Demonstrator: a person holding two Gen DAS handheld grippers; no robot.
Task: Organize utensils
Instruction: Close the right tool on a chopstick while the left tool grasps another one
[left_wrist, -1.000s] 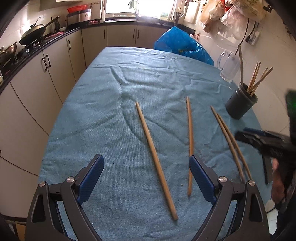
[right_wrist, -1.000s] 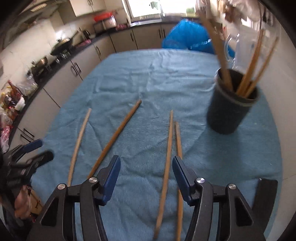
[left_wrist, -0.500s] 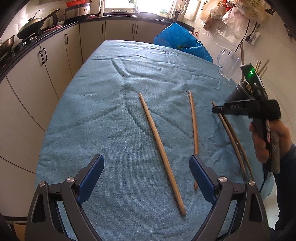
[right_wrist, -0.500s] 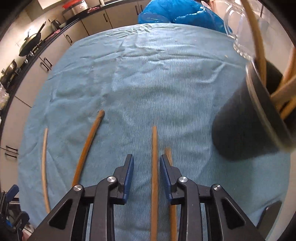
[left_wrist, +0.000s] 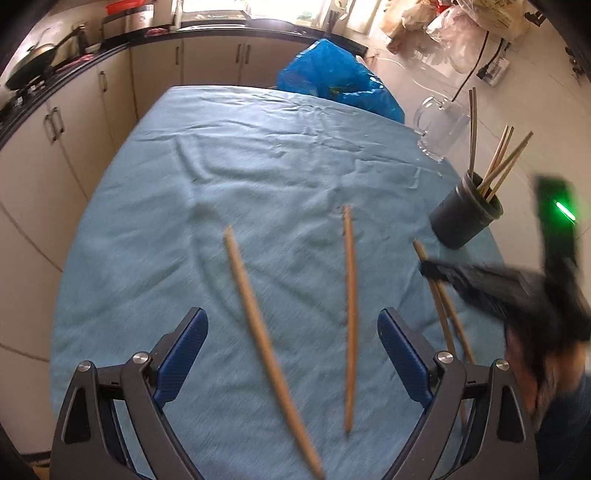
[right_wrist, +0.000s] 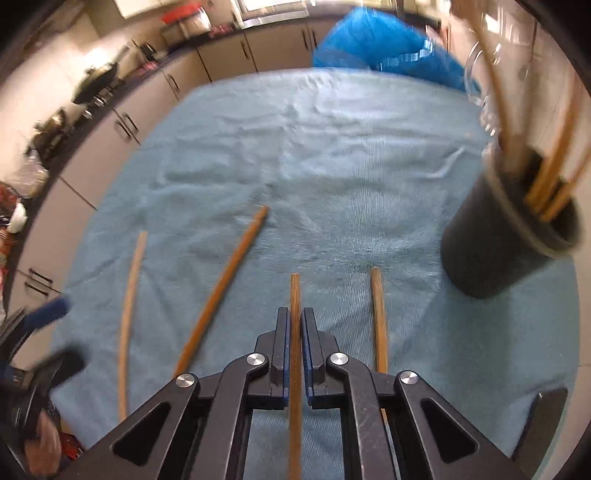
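Left wrist view: the left gripper hangs over the blue cloth with its jaws wide apart and nothing between the pads. Two chopsticks lie on the cloth ahead of it, a long one running toward the lower edge and a thinner one just to its right. Further right a pair lies close together, partly under the blurred right gripper. A dark cup holding more sticks stands near the cloth's right edge, a glass mug behind it.

Right wrist view: the right gripper's jaws have just been closing and now clamp one stick, which runs out past the pads. Its neighbour lies just beside it on the cloth; they seem apart, though blur makes that hard to judge. Two more sticks lie off to the left. The cup stands at right, near the held stick's far end.
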